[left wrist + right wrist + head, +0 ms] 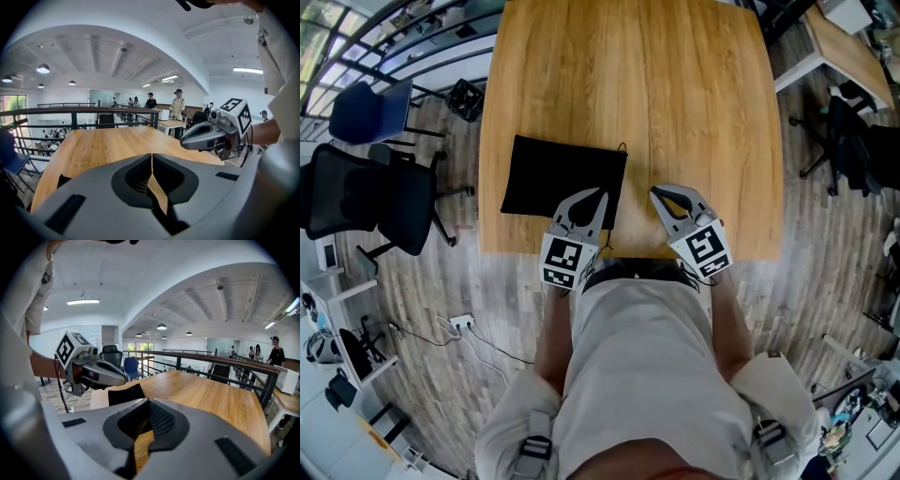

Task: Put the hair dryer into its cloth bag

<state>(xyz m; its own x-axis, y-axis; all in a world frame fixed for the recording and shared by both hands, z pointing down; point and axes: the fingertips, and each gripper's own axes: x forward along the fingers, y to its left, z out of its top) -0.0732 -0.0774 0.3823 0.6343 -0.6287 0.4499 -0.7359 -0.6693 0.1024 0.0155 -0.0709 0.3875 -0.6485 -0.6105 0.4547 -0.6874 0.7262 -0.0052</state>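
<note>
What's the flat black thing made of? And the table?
The black bag looks like soft matte cloth: it lies flat and limp, without shine. The table looks like wood, or a wood-look top: light brown, long grain lines, smooth with a slight sheen.

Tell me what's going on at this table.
A person stands at the near edge of a wooden table, holding a left gripper and a right gripper, both shut and empty. A black cloth bag lies flat on the table by the left gripper. No hair dryer shows in any view.
</note>
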